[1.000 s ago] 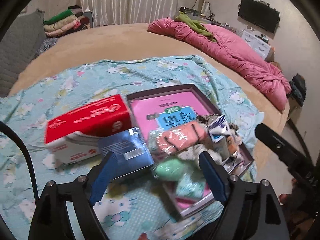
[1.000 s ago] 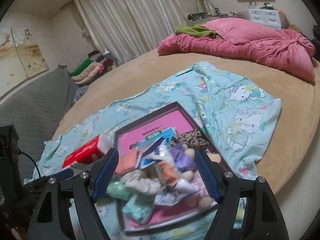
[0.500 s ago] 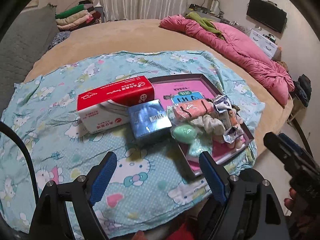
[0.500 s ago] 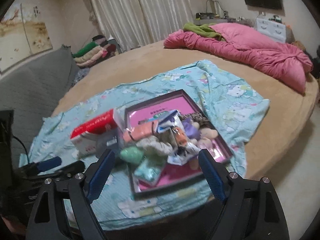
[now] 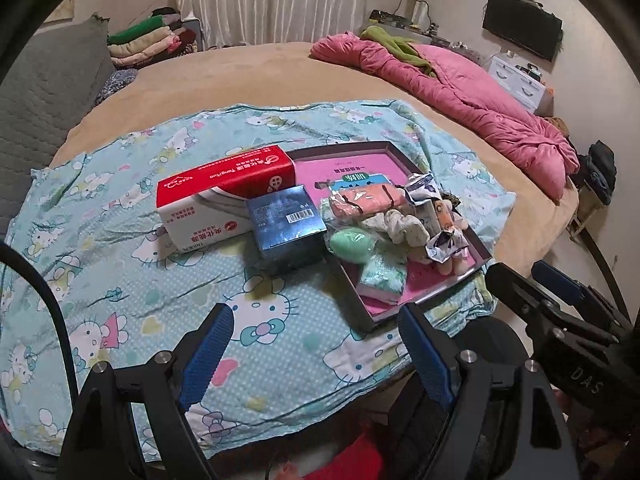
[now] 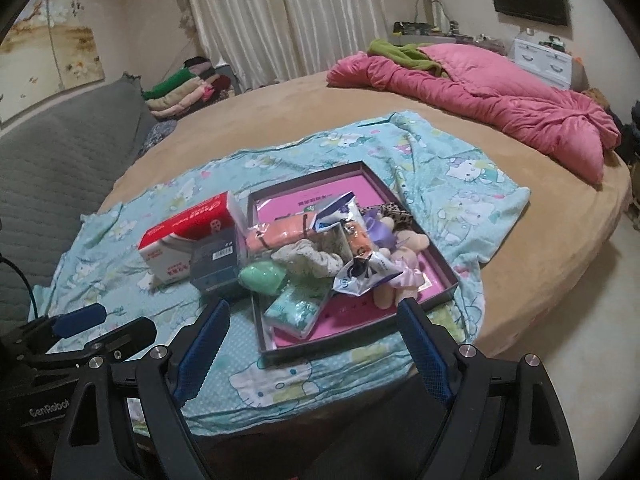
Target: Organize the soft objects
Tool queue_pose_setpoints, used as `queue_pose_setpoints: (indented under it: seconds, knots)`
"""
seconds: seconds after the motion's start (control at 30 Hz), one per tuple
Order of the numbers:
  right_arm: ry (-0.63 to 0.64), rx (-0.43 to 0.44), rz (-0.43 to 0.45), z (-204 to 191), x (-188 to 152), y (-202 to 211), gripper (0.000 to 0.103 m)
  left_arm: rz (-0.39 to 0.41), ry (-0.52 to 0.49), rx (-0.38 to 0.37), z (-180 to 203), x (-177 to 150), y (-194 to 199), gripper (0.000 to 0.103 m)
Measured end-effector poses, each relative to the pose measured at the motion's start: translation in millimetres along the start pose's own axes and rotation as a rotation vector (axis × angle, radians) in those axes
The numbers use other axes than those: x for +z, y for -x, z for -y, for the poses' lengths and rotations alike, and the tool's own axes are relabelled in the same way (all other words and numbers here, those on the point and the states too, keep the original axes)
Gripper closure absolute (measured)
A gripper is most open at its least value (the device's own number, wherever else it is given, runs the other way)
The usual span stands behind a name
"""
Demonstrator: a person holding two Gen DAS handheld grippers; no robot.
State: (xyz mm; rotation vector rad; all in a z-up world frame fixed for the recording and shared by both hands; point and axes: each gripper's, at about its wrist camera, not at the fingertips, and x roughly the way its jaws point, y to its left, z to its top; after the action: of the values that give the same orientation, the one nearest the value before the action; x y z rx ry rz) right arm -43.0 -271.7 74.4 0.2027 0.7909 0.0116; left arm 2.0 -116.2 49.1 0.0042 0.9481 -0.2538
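A shallow pink-lined box tray [image 5: 472, 246] [image 6: 444, 272] lies on a Hello Kitty cloth on the bed. It holds a pile of soft things: a green sponge [image 5: 352, 242] [image 6: 262, 278], a peach bundle [image 5: 366, 200] [image 6: 276, 234], a white scrunchie [image 5: 402, 228], a tissue pack [image 5: 382, 276] [image 6: 296, 308], plush toys [image 6: 404, 254] and foil wrappers [image 6: 366, 276]. My left gripper [image 5: 316, 356] is open and empty, held back off the bed's near edge. My right gripper [image 6: 314, 350] is open and empty, also back from the tray.
A red and white tissue box [image 5: 224, 196] [image 6: 188, 238] and a dark blue box [image 5: 286, 224] [image 6: 214, 268] sit left of the tray. A pink quilt [image 5: 460, 92] lies at the far right. Folded clothes [image 5: 148, 42] are stacked at the back left.
Both grippers have pulled back and away from the tray, so the pile looks smaller and farther off. Both stay open and empty. Nothing on the cloth has moved.
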Motion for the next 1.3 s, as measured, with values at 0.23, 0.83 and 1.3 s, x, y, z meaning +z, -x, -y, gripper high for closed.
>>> queue_pose_setpoints:
  seconds: [0.23, 0.83, 1.3]
  knots:
    - [-0.005, 0.007, -0.006, 0.9, -1.9, -2.8, 0.017, -0.009, 0.002, 0.003, 0.8, -1.8, -3.8, 0.019]
    - [-0.006, 0.014, 0.0, -1.5, -1.7, -3.0, 0.017, -0.021, 0.015, 0.021, -4.0, -4.7, -8.4, 0.019]
    - [-0.007, 0.017, 0.007, -1.4, -1.6, -2.2, 0.017, -0.02, 0.022, 0.032, -4.5, -4.8, -6.4, 0.019]
